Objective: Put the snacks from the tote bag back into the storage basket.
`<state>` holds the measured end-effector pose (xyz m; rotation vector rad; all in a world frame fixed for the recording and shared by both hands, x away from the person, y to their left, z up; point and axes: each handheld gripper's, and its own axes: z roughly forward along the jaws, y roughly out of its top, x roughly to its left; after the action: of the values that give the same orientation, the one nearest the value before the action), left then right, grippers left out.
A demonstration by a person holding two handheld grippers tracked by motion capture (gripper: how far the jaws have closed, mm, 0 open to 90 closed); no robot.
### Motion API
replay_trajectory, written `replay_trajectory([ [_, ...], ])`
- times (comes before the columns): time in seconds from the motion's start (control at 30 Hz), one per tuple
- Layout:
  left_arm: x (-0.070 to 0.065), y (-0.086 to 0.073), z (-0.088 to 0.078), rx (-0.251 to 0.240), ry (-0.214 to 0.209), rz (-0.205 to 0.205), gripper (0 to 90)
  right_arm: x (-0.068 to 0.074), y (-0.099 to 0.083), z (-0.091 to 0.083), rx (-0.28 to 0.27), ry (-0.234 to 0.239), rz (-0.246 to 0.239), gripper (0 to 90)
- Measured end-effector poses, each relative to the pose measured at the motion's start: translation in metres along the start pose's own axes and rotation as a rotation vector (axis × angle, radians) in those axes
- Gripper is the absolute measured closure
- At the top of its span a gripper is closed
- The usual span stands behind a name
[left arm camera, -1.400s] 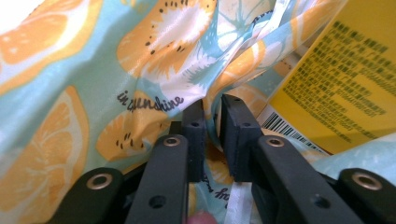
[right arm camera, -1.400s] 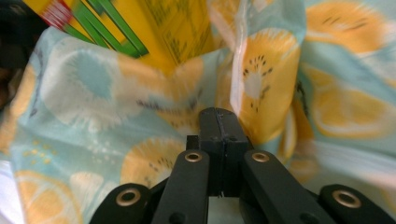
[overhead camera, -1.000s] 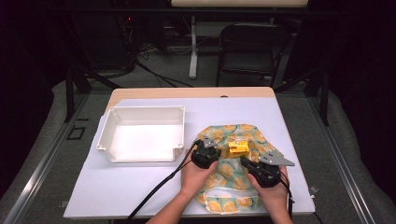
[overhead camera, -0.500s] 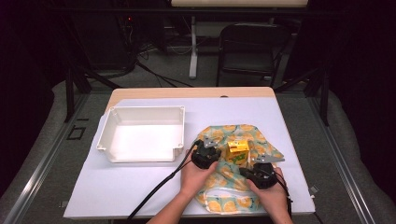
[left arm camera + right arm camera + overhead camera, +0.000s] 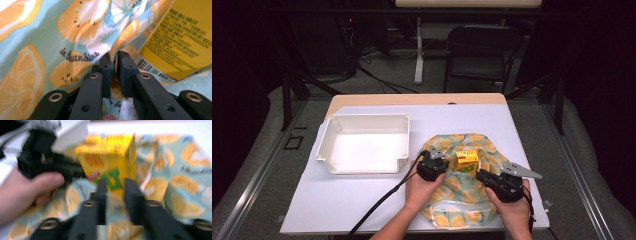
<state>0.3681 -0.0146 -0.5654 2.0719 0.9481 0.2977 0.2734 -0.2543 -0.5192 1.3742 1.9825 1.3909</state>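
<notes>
The yellow drink carton (image 5: 466, 162) stands on the orange-slice-print cloth bag (image 5: 462, 187), between the two grippers. The left gripper (image 5: 113, 56), nearly closed, pinches a fold of the bag beside the carton. The right gripper (image 5: 115, 185) has just been opening; its jaws stand apart over loose fabric, gripping nothing. Wrapping or bagging the carton seems underway; next, the right needs a fresh hold on the bag's edge. A white sheet (image 5: 532, 135) covers the wooden table, an empty white bin (image 5: 362, 145) sits left, and a chair (image 5: 482, 55) stands in the dark room.
</notes>
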Motion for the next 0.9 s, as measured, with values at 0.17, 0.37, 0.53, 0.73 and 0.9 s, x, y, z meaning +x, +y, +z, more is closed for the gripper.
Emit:
replay_trajectory([
  [0.17, 0.000, 0.000, 0.001, -0.007, 0.007, -0.003, 82.5, 0.012, 0.007, 0.000, -0.087, -0.050, 0.017, 43.6],
  [0.37, 0.000, 0.000, 0.000, -0.003, 0.000, -0.001, 83.6, 0.027, 0.015, 0.023, -0.093, -0.148, 0.021, 16.6],
  [0.53, 0.001, 0.000, 0.000, -0.010, -0.005, -0.010, 85.6, 0.027, 0.015, 0.036, -0.081, -0.160, 0.065, 14.6],
  [0.73, 0.001, -0.001, 0.000, -0.015, -0.008, -0.020, 87.2, 0.037, 0.016, 0.055, -0.067, -0.216, 0.045, 7.8],
  [0.9, 0.001, -0.001, 0.000, -0.020, 0.007, -0.016, 87.3, 0.041, 0.015, 0.064, -0.067, -0.255, 0.068, 6.3],
])
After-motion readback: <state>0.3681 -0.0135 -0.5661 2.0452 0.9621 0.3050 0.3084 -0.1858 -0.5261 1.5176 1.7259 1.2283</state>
